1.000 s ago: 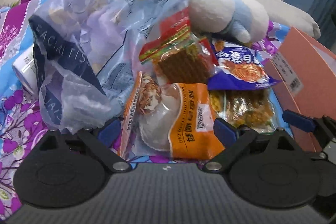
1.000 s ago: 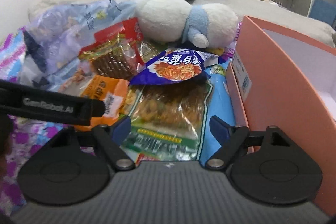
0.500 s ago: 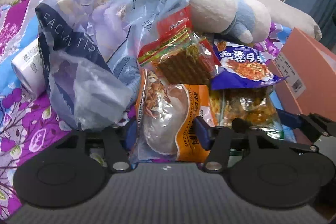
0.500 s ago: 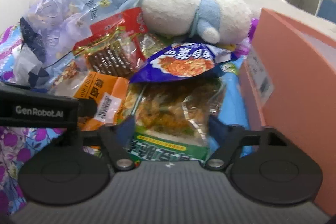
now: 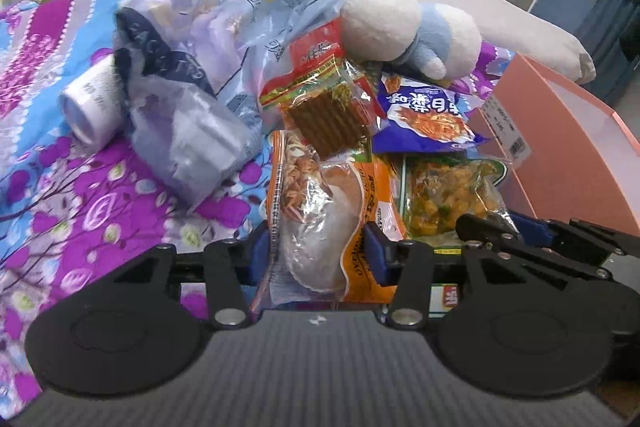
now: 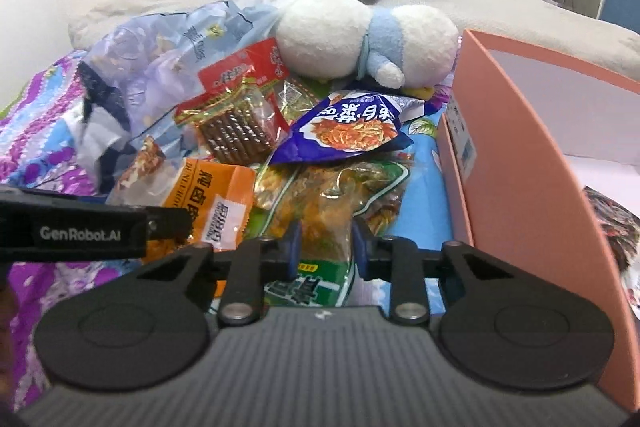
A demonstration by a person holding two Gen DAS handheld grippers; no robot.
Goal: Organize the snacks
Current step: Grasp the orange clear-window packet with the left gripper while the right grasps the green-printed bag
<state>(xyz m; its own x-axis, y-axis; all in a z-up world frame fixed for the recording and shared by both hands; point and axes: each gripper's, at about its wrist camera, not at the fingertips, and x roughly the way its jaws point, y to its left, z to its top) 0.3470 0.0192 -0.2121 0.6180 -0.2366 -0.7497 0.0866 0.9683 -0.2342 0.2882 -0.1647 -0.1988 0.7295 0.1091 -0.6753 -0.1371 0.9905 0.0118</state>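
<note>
Between closing claws (image 5: 316,253), packets (image 5: 320,227) now.

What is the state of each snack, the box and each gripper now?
Left gripper: fingers closing, pressing on the orange pack.
Orange pack: sealed, lying flat, gripped.
Right gripper: fingers closing, pinching the green pack.
Green pack: sealed, flat, gripped at its near end.
Purple pack: sealed, resting on the green pack.
Red pack: sealed, tilted on the pile.
Box: open, one item inside.
</note>
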